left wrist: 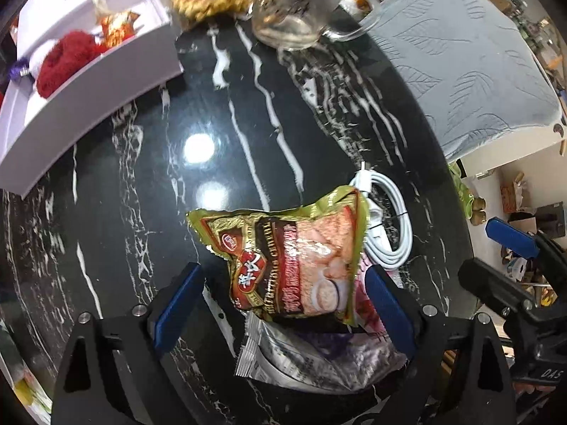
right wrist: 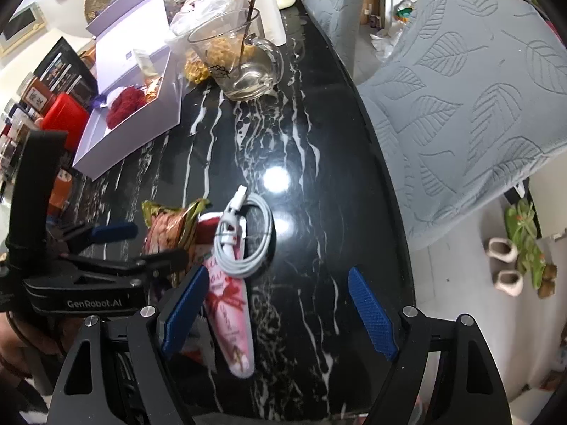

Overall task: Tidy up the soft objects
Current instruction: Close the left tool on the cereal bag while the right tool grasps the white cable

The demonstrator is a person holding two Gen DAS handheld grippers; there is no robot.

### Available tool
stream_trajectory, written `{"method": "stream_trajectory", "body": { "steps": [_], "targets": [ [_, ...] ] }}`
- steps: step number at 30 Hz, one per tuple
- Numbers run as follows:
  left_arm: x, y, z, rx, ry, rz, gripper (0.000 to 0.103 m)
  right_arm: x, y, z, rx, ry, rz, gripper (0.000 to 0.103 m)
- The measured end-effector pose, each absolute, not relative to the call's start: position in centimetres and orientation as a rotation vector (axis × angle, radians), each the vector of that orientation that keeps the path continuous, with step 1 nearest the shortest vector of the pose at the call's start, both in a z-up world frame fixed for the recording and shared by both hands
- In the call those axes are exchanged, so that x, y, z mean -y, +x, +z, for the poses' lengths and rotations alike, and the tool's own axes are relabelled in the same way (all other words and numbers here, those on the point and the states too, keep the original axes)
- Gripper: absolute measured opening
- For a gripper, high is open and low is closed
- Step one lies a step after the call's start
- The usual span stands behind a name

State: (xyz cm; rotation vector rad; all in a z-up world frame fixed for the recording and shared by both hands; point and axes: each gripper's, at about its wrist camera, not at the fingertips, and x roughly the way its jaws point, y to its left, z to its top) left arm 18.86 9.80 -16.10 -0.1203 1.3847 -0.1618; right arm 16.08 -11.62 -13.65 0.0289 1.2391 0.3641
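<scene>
A green and pink cereal packet (left wrist: 297, 255) lies on the black marble table between the open fingers of my left gripper (left wrist: 283, 308), on top of a silvery wrapper (left wrist: 301, 357). In the right wrist view the packet (right wrist: 170, 226) sits left of a coiled white cable (right wrist: 244, 237) and a pink tube (right wrist: 230, 315). My right gripper (right wrist: 276, 311) is open and empty, the pink tube by its left finger. A white box (right wrist: 127, 134) at the back left holds a red woolly object (right wrist: 125, 104); it also shows in the left wrist view (left wrist: 63, 60).
A glass mug (right wrist: 244, 60) with a spoon stands at the back beside a bag of yellow snacks (right wrist: 198, 67). Grey leaf-pattern chairs (right wrist: 460, 106) line the table's right edge. The white cable (left wrist: 386, 219) lies right of the packet.
</scene>
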Motion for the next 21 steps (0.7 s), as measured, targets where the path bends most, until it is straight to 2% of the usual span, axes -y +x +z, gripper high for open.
{"method": "stream_trajectory", "body": {
  "steps": [6,13,19,21],
  "targets": [
    [-9.9,19.4,-17.8,-1.434,-0.141,-0.161,0.093,10.7,16.9,-14.7,-1.24,-0.03,0.399,0.082],
    [-9.0,19.4,-18.7,-1.406,-0.104,-0.153,0.092,10.1,17.8,-16.3,-1.269,-0.055,0.436,0.082],
    [-9.5,20.5,-18.5,-1.363,-0.085,-0.151,0.073,9.6,18.7,-17.3,-1.298,-0.038,0.45,0.082],
    [-9.4,20.9,-18.3,-1.349,-0.073,-0.156,0.07,9.4,19.0,-17.7,-1.308,-0.039,0.45,0.082]
  ]
}}
